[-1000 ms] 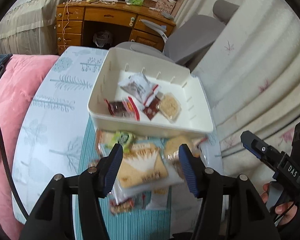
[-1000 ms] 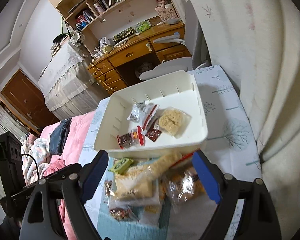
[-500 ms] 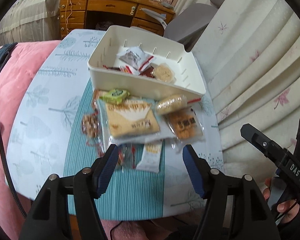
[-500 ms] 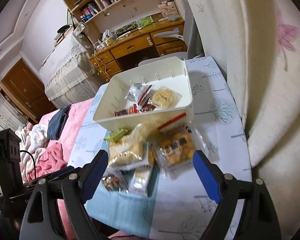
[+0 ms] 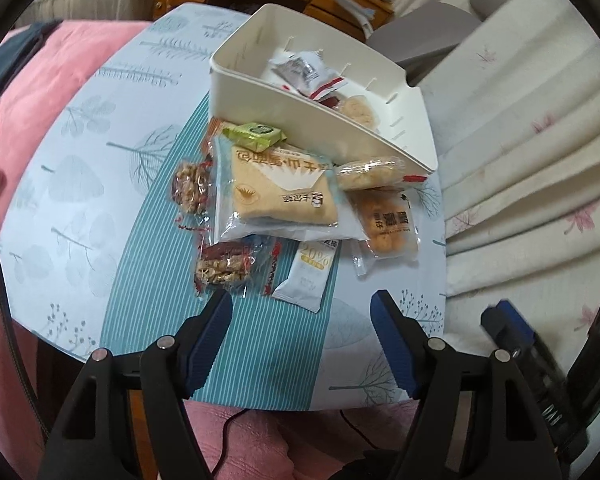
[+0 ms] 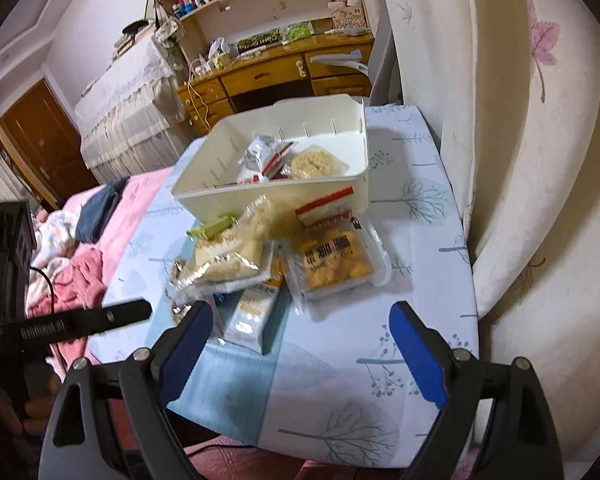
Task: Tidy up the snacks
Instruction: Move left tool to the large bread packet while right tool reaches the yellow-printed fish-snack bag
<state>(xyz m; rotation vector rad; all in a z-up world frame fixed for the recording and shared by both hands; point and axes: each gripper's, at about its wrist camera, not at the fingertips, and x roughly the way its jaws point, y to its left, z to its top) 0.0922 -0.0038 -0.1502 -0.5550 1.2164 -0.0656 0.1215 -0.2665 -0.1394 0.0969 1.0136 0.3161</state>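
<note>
the white plastic bin's (image 5: 300,128) near wall hides most of the wrapped snacks inside it. the large clear bread packet (image 5: 276,196) covers the upper end of the white snack bar (image 5: 306,272). the print on the orange biscuit packet (image 6: 334,260) is blurred.

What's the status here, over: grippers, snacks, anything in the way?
Left gripper just opened wider, right gripper open; both empty. Snack pile loose before the white bin, few packets inside. Nothing blocking.

white bin (image 5: 284,110): few snacks inside | snack pile (image 5: 284,196): loose pkts on table, touching bin front
</note>
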